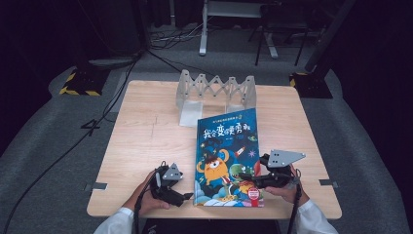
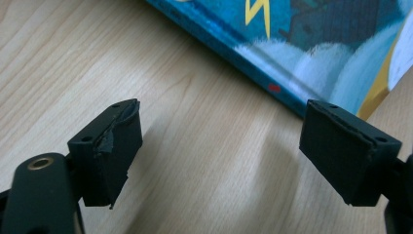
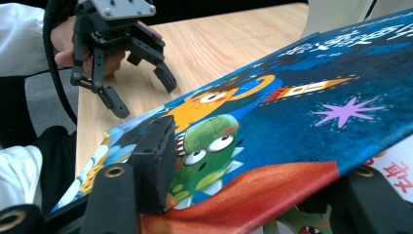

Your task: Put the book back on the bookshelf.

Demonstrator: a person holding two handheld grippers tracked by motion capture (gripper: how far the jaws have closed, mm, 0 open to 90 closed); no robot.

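Your left tool (image 1: pixel 171 187) sits at the desk's (image 1: pixel 146 131) seven o'clock with its jaws spread and nothing between them, just beside the book's (image 1: pixel 228 146) spine edge; keep it there to steady that edge. At five o'clock your right tool (image 1: pixel 272 176) is clamped on the book's front cover (image 3: pixel 292 180). Lift slowly, pivoting about the spine.

White sleeves (image 1: pixel 311 214), black hand-held grippers (image 1: pixel 171 187) with grey three-cornered screwed plates, trailing black cables.
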